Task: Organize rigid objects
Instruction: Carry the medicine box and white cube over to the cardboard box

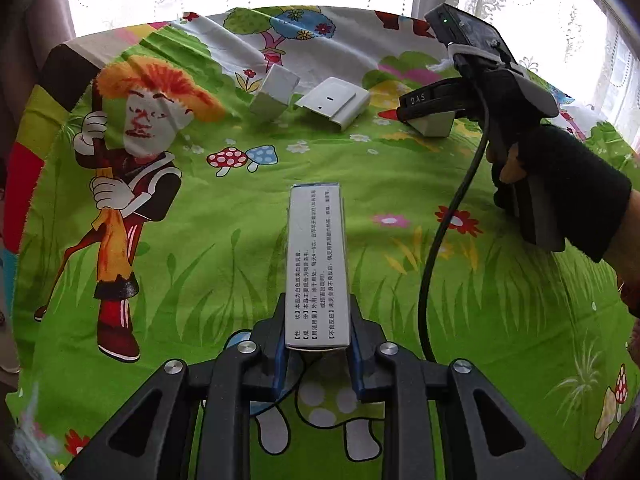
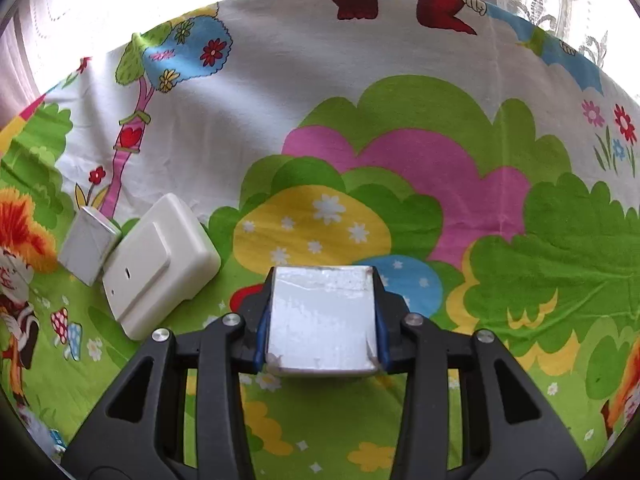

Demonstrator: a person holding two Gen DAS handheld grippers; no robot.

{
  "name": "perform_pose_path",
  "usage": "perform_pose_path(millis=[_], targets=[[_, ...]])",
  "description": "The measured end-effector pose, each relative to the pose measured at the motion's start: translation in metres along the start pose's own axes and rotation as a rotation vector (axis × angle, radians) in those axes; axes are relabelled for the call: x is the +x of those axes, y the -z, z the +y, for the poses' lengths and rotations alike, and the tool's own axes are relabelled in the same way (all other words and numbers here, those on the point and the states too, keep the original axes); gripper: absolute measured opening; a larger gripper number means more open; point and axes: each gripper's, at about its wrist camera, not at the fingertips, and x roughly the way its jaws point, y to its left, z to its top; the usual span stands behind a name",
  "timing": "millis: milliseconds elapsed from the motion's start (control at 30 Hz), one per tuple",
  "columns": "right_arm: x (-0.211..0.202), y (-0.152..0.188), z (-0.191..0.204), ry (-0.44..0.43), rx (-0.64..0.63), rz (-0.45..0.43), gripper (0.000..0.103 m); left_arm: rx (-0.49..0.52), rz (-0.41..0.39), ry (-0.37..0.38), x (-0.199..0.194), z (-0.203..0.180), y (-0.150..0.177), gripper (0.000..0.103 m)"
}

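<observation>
the step in hand looks like setting both held pieces beside the two already on the cloth (image 1: 224,216); lowering each flat before releasing would keep the group tidy. the left gripper (image 1: 318,344) is clamped on the long printed box (image 1: 317,264), which juts forward between its jaws. the right gripper (image 2: 322,320) is clamped on a small white block (image 2: 322,318), near the white switch box (image 2: 160,264) and grey block (image 2: 90,246).

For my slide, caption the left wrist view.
Left gripper clamps a long printed box over the cartoon cloth; right gripper holds a small white block.
</observation>
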Motion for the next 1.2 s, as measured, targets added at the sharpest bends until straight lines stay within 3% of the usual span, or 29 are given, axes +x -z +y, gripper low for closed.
perform_pose_path(millis=[133, 233, 333, 467, 767, 1200], targets=[[-0.065, 0.053, 0.022, -0.113, -0.068, -0.026, 0.044, -0.01, 0.0, 0.024, -0.006, 0.011, 0.005, 0.025], [-0.115, 0.095, 0.022, -0.118, -0.106, -0.062, 0.044, 0.017, -0.004, 0.031, -0.008, 0.005, 0.009, 0.025], [-0.132, 0.096, 0.025, -0.133, -0.061, -0.074, 0.044, 0.067, -0.011, 0.023, -0.012, -0.01, 0.015, 0.025], [-0.176, 0.137, 0.036, -0.102, -0.053, -0.057, 0.044, 0.126, -0.015, 0.039, -0.024, -0.034, 0.03, 0.025], [-0.211, 0.198, 0.031, -0.087, -0.01, -0.031, 0.044, 0.2, -0.032, 0.12, -0.052, -0.077, 0.06, 0.025], [-0.274, 0.256, -0.03, -0.032, 0.109, -0.066, 0.044, 0.395, -0.081, 0.206, -0.084, -0.159, 0.089, 0.025]])
